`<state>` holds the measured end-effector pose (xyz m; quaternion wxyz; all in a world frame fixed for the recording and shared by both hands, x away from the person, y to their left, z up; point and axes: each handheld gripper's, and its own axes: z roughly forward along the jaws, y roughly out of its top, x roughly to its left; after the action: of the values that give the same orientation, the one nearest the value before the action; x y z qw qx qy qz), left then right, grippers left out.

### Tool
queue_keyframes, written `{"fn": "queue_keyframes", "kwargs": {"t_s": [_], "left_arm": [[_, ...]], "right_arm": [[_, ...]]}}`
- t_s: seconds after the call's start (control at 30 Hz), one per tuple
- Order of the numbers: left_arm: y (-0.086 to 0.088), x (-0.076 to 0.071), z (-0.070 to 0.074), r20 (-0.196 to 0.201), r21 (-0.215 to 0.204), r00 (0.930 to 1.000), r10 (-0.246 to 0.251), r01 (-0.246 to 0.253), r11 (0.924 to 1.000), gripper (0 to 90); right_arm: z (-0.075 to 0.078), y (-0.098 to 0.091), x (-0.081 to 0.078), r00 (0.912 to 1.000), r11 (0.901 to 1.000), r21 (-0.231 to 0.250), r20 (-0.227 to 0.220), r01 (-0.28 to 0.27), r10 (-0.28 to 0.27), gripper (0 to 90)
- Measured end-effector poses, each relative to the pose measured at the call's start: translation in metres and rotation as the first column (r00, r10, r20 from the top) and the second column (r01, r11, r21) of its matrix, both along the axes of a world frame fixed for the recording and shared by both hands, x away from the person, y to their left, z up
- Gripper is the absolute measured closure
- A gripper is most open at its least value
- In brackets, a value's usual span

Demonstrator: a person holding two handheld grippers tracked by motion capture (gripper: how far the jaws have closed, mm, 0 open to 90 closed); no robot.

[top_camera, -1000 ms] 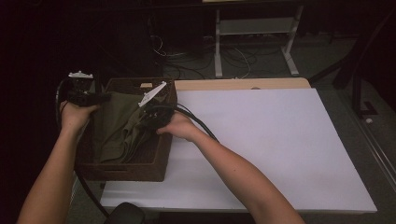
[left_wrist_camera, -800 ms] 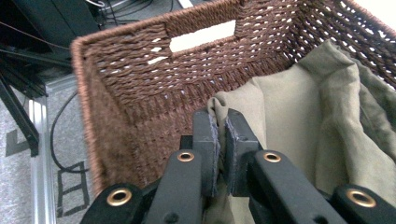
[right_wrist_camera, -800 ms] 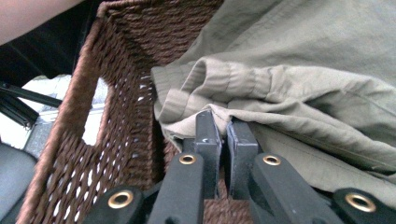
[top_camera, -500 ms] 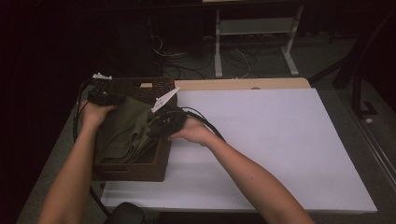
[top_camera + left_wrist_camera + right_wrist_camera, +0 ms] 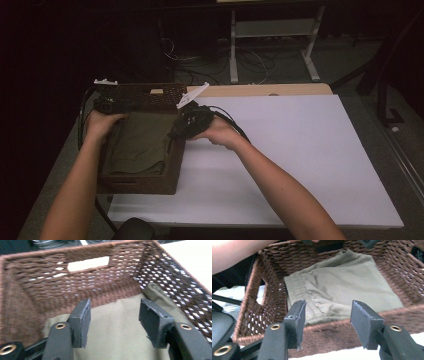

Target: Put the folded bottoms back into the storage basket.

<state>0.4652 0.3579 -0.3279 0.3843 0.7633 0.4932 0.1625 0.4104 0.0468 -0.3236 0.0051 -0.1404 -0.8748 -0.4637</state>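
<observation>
A folded olive garment [image 5: 137,145] lies flat in the brown woven basket [image 5: 145,184] at the frame's left, both tools, left tool [image 5: 113,322] and right tool [image 5: 325,323], just spread and empty; a withdrawing jaw could snag cloth and rumple the fold.

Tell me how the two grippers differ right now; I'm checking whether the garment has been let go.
The left gripper hangs inside the brown woven basket, directly over the folded olive garment; the right gripper sits outside, at the basket's side wall, looking in. Both share open fingers that have just been opening, with nothing pinched between them.
</observation>
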Motion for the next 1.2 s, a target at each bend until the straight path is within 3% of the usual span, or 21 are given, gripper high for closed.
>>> {"fn": "queue_keyframes", "kwargs": {"t_s": [0.27, 0.43, 0.67, 0.9, 1.2], "left_arm": [[-0.016, -0.015, -0.001, 0.019, -0.023, 0.9974, -0.07, 0.07, 0.9973, 28.3], [-0.03, -0.027, -0.001, 0.019, -0.053, 0.9909, -0.133, 0.134, 0.9895, 14.1], [-0.05, -0.051, 0.005, 0.076, -0.081, 0.9694, -0.233, 0.239, 0.9675, 0.0], [-0.073, -0.077, 0.01, 0.123, -0.085, 0.9538, -0.274, 0.285, 0.9547, 0.0], [-0.106, -0.11, 0.019, 0.203, -0.109, 0.9161, -0.346, 0.372, 0.9218, 0.0]], "right_arm": [[-0.003, -0.028, 0.009, 0.9985, 0.9985, 0.004, 0.001, 0.055, -0.055, 37.7], [-0.005, -0.045, 0.012, 0.9967, 0.9966, 0.014, -0.004, 0.081, -0.081, 31.1], [-0.007, -0.077, 0.007, 0.9897, 0.988, 0.061, 0.007, 0.142, -0.143, 17.1], [-0.014, -0.115, 0.0, 0.981, 0.9778, 0.088, 0.022, 0.19, -0.193, 7.7], [-0.018, -0.175, -0.02, 0.9681, 0.9645, 0.103, 0.037, 0.243, -0.248, 3.4]]}}
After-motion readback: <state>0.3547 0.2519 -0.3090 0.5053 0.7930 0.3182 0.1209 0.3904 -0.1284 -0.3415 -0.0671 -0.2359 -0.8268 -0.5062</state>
